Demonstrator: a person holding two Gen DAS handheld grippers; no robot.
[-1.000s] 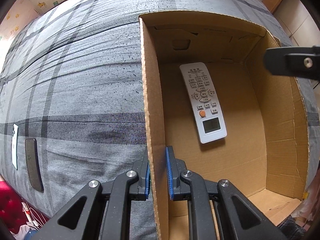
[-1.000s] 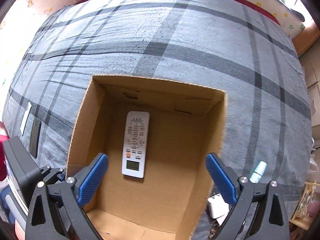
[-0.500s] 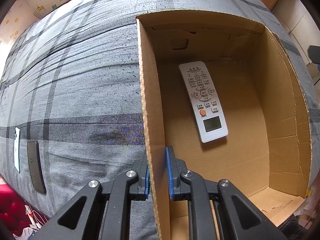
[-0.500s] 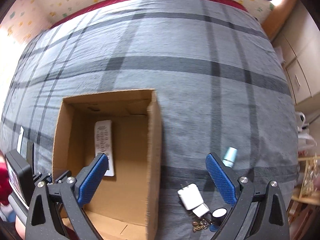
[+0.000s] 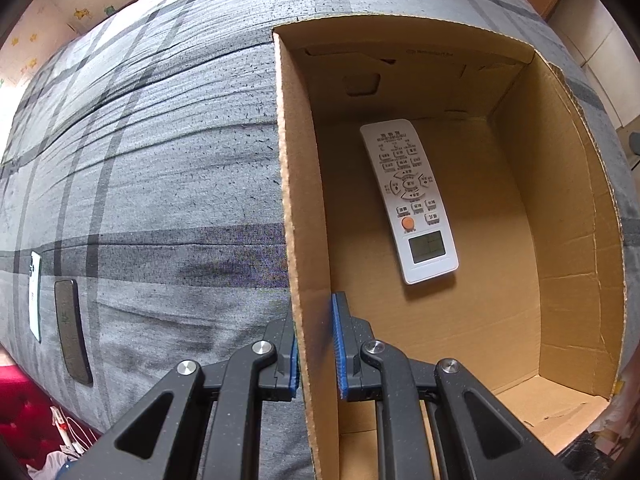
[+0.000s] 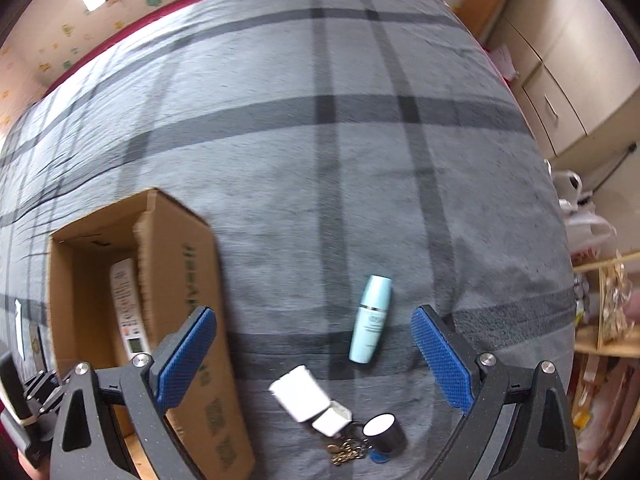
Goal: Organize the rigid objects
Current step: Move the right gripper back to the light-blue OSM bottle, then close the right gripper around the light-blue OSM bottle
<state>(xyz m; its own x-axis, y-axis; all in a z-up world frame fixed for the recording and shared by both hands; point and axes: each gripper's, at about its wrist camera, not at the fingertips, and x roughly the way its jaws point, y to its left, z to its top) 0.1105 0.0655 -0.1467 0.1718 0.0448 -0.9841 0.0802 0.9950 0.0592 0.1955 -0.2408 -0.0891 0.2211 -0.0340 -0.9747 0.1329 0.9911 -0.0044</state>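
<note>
Inside, a long white remote control [image 5: 409,200] with grey buttons, one orange button and a small display is lying face up on the floor of an open brown cardboard box [image 5: 576,216]. The box is sitting on a bed covered by a grey blanket with dark plaid stripes [image 6: 360,152].

Gripping the box's near side wall, the left gripper [image 5: 316,346] is keeping its blue-padded jaws clenched on the cardboard, one pad outside and one inside. Left of the box, a dark flat rectangular device [image 5: 71,330] and a white flat one [image 5: 35,296] are lying side by side on the blanket.

To the right of the box, the right gripper [image 6: 314,356] is hovering over the blanket with its jaws spread wide and grasping nothing. Between and just beyond its pads, a pale blue cylindrical bottle [image 6: 370,318] is lying on its side. Nearer the camera, a white rectangular charger block [image 6: 300,398] is resting against a smaller white plug piece [image 6: 331,420], beside a small round black jar with a white top [image 6: 384,432] and a metal keychain [image 6: 346,450].

At the far right, beige cabinet drawers [image 6: 560,92] and white plastic bags [image 6: 580,208] are standing beside the bed.
</note>
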